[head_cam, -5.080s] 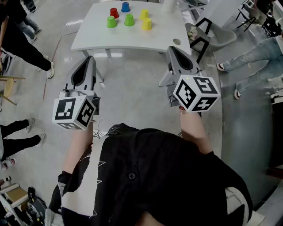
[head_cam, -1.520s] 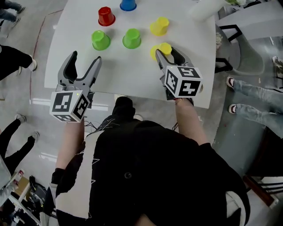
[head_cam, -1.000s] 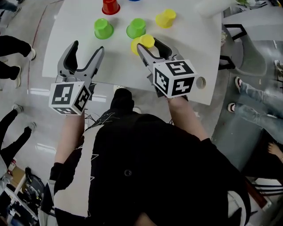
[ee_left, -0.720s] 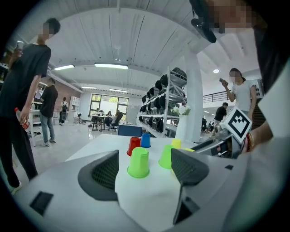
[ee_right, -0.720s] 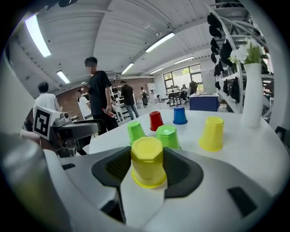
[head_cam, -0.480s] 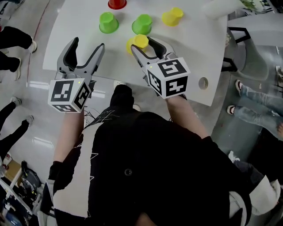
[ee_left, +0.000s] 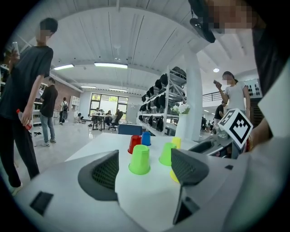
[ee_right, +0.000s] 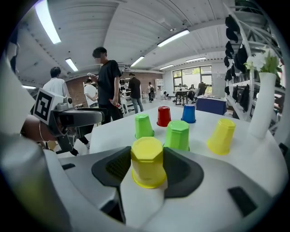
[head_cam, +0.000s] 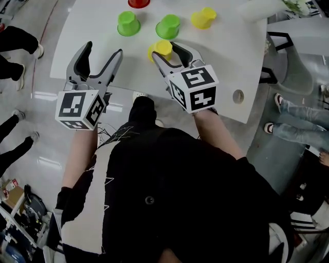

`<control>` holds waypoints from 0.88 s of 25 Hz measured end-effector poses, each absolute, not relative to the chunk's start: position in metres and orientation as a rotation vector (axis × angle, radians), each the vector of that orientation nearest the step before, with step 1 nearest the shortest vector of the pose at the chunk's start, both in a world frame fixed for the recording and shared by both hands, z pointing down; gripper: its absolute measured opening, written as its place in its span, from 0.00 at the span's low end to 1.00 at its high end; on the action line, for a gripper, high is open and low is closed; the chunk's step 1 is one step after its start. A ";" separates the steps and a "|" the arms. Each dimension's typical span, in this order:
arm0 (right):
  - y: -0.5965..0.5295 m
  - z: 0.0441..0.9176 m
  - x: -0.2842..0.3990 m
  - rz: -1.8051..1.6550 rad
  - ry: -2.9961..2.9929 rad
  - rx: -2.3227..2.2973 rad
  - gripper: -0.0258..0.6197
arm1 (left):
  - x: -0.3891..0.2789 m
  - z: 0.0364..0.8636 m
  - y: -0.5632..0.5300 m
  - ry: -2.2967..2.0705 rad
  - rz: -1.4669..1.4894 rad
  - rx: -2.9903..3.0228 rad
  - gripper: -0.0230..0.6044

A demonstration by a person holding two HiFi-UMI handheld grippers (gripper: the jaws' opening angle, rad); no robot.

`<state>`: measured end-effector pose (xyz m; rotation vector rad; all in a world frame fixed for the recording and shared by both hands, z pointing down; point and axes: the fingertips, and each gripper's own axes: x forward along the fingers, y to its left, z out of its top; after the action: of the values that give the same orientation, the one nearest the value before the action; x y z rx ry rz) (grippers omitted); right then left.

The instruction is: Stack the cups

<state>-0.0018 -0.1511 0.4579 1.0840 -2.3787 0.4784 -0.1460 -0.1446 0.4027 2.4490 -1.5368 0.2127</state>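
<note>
Standing by the table (head_cam: pixel 221 67), I noted the left gripper (head_cam: pixel 102 51) hanging over its near left edge, jaws spread wide. The left gripper view showed only bare tabletop in the gap, the nearest cup well beyond the tips. The right gripper (head_cam: pixel 167 53) reached further in from the near edge. Its jaws pinched the held yellow cup (head_cam: pixel 161 48), mouth down, pads against both its sides. Whether that cup's rim rested on the table or hung just clear, no view settled.

Just beyond it stood the right green cup (head_cam: pixel 168 26). The left green cup (head_cam: pixel 127 23) was toward the left edge and the second yellow cup (head_cam: pixel 203 18) toward the right. The red cup (head_cam: pixel 138 2) sat toward the far edge.

Progress: nothing stacked. All six cups were single and inverted, one of them in hand. Judged the first pick made, every placement left to do.

Views compared:
- The head view clipped the red cup and missed the blue cup (ee_right: pixel 188 113) altogether.
- The right gripper view showed all six cups, a white vase (ee_right: pixel 262 108) toward the far right corner, and the pad contact on the held yellow cup.
- The head view alone placed both grippers against the table's edges.
- The left gripper view hid most of the held yellow cup behind one of its own jaws.
</note>
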 end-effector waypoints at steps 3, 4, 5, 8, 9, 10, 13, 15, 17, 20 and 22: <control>-0.150 0.459 -0.002 0.477 -2.375 1.078 0.39 | -0.147 0.403 -0.144 -1.543 0.212 2.447 0.61; -0.149 0.459 -0.002 0.475 -2.373 1.076 0.39 | -0.147 0.402 -0.144 -1.546 0.211 2.446 0.61; -0.149 0.459 -0.003 0.473 -2.372 1.075 0.40 | -0.148 0.402 -0.145 -1.549 0.210 2.446 0.61; -0.148 0.460 -0.004 0.470 -2.371 1.073 0.40 | -0.149 0.401 -0.145 -1.556 0.206 2.446 0.61; -0.148 0.460 -0.004 0.470 -2.372 1.074 0.40 | -0.149 0.401 -0.145 -1.556 0.205 2.445 0.61; -0.148 0.460 -0.004 0.470 -2.372 1.075 0.41 | -0.149 0.400 -0.145 -1.555 0.205 2.445 0.61; -0.148 0.461 -0.005 0.468 -2.371 1.076 0.41 | -0.150 0.400 -0.144 -1.555 0.205 2.445 0.61; -0.147 0.462 -0.004 0.477 -2.368 1.074 0.41 | -0.150 0.400 -0.143 -1.557 0.205 2.444 0.61; -0.145 0.464 -0.004 0.490 -2.364 1.066 0.41 | -0.150 0.400 -0.142 -1.559 0.206 2.443 0.61; -0.144 0.467 -0.004 0.501 -2.359 1.054 0.44 | -0.150 0.400 -0.142 -1.560 0.212 2.445 0.61; -0.142 0.466 -0.003 0.516 -2.365 1.043 0.46 | -0.151 0.401 -0.142 -1.562 0.214 2.443 0.61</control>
<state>-0.0034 -0.1424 0.4655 1.0434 -2.3646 0.5156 -0.1511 -0.1417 0.4011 2.4427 -1.5622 0.2142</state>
